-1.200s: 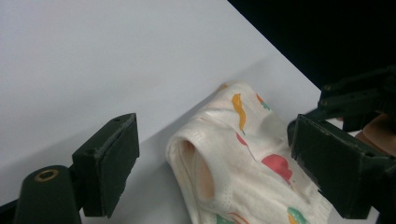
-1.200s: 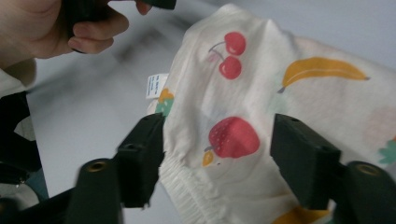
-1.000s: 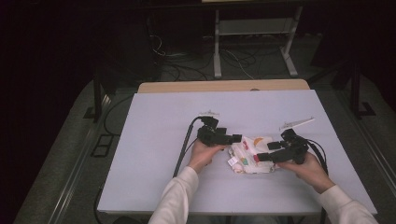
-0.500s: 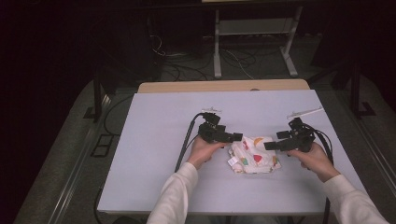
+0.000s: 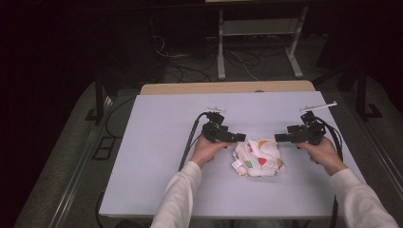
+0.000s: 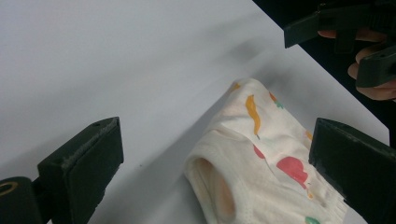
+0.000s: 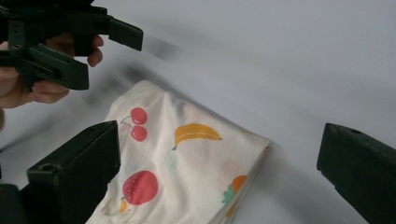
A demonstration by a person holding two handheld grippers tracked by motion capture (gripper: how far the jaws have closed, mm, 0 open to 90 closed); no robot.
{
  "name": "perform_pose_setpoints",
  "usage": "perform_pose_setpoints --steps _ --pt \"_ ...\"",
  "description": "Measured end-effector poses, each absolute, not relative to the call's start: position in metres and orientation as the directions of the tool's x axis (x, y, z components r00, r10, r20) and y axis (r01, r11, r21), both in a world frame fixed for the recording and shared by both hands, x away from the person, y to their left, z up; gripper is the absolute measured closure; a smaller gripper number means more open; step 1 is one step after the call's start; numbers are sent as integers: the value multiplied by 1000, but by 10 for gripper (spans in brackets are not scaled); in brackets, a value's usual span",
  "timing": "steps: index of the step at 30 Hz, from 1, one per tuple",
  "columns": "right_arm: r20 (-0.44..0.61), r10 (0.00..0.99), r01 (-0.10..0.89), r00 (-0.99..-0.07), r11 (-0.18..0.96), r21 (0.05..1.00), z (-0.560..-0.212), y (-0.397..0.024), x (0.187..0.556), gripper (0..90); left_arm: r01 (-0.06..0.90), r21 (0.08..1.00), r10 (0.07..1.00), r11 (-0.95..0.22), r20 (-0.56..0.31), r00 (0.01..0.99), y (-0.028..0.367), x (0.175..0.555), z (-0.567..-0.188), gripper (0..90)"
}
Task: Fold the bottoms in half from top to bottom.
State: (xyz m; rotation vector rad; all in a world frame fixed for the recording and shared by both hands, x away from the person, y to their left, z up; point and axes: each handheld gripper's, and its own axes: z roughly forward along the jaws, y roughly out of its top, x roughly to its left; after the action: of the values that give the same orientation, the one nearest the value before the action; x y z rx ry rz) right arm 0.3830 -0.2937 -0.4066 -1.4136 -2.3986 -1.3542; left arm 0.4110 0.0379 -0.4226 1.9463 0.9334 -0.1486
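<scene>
Cotton garment (image 5: 259,158), folded and fruit-printed, lies on my bench (image 5: 157,142) between both hand-held grippers, left (image 5: 240,137) and right (image 5: 280,137), whose jaws have just spread apart, empty. I judge the loose folds could spring open, or a careless jaw could drag them undone.

Soft, matt printed cloth is seen in the folded garment (image 5: 259,158); the desk (image 5: 157,142) is covered smooth and matt.

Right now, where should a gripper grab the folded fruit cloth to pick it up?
Probably the thick layered edge of the folded fruit cloth facing the right gripper, coming in low from that side. The stacked folds there give open jaws something to pinch; the flat top doesn't.
</scene>
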Motion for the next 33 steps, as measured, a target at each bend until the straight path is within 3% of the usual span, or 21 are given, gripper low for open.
perform_pose_setpoints --steps 10,15,26,33 --pt "420 694 725 -585 215 654 -412 -297 395 0 681 684 550 -263 -474 688 41 420 -433 25" --pt "427 692 738 -582 229 635 -418 -295 400 6 686 682 537 -252 -491 686 40 421 -437 68" --pt "443 678 748 -586 243 618 -430 -291 408 159 702 665 516 -255 -520 680 33 423 -448 168" --pt "456 680 764 -575 247 596 -439 -292 413 268 714 656 497 -246 -547 673 33 425 -452 293"
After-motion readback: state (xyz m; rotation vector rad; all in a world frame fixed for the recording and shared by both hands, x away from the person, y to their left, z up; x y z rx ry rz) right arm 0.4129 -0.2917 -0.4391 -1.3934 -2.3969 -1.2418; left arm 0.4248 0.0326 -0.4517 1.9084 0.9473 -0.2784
